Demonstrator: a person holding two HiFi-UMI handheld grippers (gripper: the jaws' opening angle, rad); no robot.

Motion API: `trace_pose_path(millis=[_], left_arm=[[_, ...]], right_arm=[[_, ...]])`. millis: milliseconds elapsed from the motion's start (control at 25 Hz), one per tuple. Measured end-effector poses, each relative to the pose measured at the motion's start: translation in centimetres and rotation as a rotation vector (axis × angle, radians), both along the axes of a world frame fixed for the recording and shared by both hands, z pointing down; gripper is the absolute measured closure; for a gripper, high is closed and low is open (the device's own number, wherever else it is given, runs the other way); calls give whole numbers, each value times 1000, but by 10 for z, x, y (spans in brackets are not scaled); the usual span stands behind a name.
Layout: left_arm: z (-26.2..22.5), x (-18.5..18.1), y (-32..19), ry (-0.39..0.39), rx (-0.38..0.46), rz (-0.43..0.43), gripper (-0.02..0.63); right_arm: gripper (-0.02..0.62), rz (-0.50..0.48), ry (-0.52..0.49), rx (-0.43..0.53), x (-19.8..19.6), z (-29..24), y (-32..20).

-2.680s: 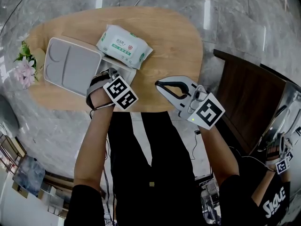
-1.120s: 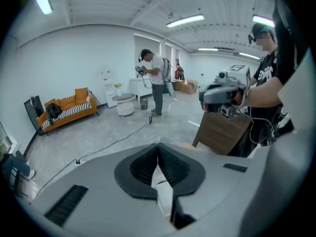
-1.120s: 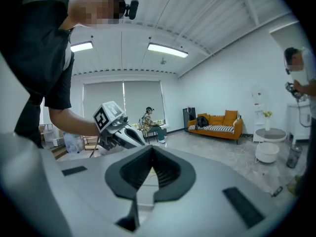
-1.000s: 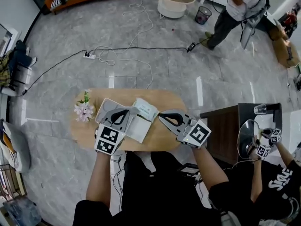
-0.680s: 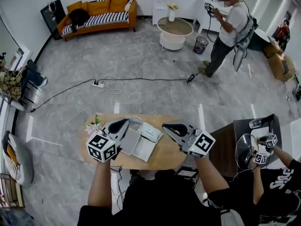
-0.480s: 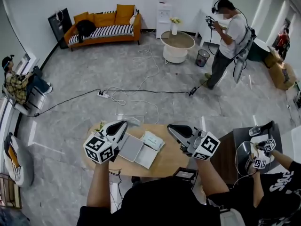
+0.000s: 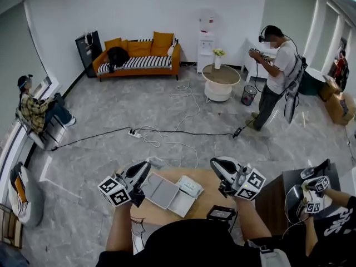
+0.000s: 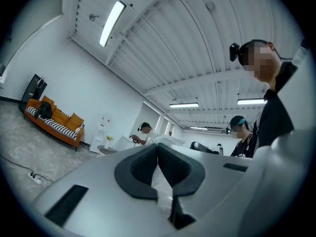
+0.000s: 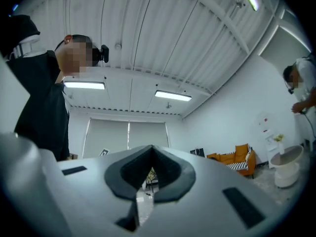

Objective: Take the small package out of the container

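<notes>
Your left gripper (image 7: 143, 167) hangs above the container's (image 7: 161, 192) left side. Its jaws are pressed together with nothing between them, and they point up toward the ceiling lights. Your right gripper (image 7: 217, 164) is held well to the right of the container, its jaws likewise closed and empty. The small package (image 7: 190, 186) lies on the desk (image 7: 207, 183) at the container's right edge, and neither gripper touches it. You cannot tell from here whether it overlaps the rim.

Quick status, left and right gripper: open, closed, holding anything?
Left gripper: closed, nothing between the jaws.
Right gripper: closed, nothing held.
</notes>
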State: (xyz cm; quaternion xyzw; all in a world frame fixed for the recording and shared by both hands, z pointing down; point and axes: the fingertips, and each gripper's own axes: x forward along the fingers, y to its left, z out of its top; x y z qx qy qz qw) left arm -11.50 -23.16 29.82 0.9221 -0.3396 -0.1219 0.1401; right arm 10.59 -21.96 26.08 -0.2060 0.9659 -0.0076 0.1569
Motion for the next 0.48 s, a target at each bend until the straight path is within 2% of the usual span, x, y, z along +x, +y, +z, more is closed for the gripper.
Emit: trace_pose_path(millis=[240,480], left_arm=[[-1,8,-6,93,28,66,588],[-5,22,-21,124,36,116,588]], right_arm=[[584,5,17,-1,1,6,-8],[584,1,40,8,1,6,-16]])
